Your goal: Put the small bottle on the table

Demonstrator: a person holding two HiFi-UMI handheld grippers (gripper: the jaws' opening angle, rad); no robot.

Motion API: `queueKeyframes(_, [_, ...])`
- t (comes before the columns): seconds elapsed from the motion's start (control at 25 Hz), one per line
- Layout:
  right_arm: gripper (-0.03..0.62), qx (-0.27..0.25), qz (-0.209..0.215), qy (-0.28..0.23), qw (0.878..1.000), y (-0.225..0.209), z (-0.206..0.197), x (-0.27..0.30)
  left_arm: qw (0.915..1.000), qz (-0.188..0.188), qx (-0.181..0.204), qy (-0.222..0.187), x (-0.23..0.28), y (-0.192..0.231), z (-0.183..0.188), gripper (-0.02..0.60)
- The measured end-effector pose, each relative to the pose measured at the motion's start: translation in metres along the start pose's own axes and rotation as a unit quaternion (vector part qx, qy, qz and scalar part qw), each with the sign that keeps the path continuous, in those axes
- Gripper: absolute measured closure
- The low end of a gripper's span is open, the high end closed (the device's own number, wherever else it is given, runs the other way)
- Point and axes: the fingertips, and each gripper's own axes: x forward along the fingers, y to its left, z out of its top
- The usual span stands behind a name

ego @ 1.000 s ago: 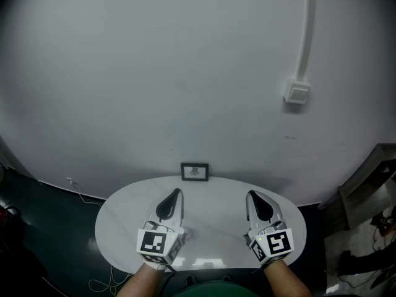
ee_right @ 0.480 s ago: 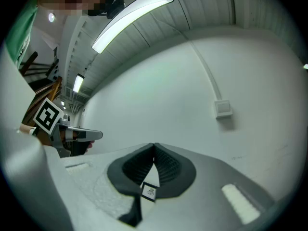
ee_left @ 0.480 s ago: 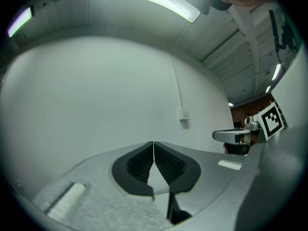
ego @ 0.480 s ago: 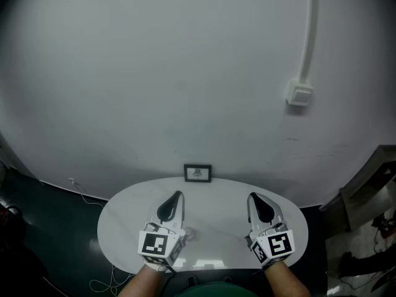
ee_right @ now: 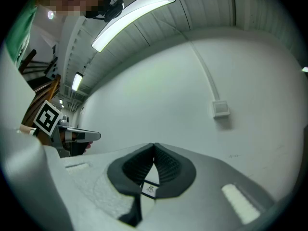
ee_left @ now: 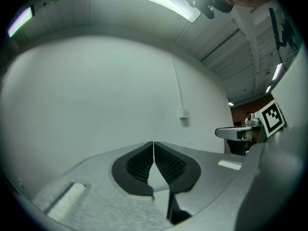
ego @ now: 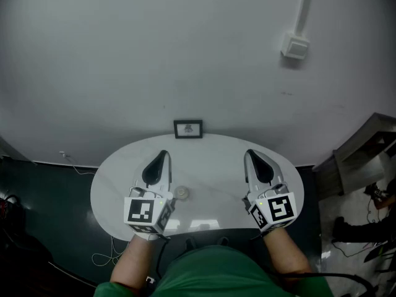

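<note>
A small round pale thing (ego: 180,193), seemingly the small bottle seen from above, stands on the white oval table (ego: 210,166) just right of my left gripper's body. My left gripper (ego: 163,154) lies low over the table's left half, shut and empty, its black pads meeting at the tip (ee_left: 154,143). Over the right half my right gripper (ego: 249,154) is also shut with nothing in it (ee_right: 154,146). Neither gripper view shows the bottle. Each gripper view shows the other gripper off to the side.
A small framed card (ego: 188,129) stands at the table's back edge against the white wall. A cable duct with a socket box (ego: 294,46) runs down the wall at upper right. Wooden furniture (ego: 359,159) stands right of the table; dark floor with cables lies left.
The head view has tipped down, so the table and both grippers sit higher in the picture and a green shirt shows at the bottom. Both grippers stay shut over the table.
</note>
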Motion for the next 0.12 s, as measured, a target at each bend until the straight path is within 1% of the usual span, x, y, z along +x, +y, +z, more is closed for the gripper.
queueKeyframes(0.12, [0.591, 0.000, -0.002, -0.002, 1.000, 0.0053, -0.0079, -0.0028, 0.9999, 0.002, 0.007, -0.009, -0.0025, 0.0065, -0.0033, 0.567])
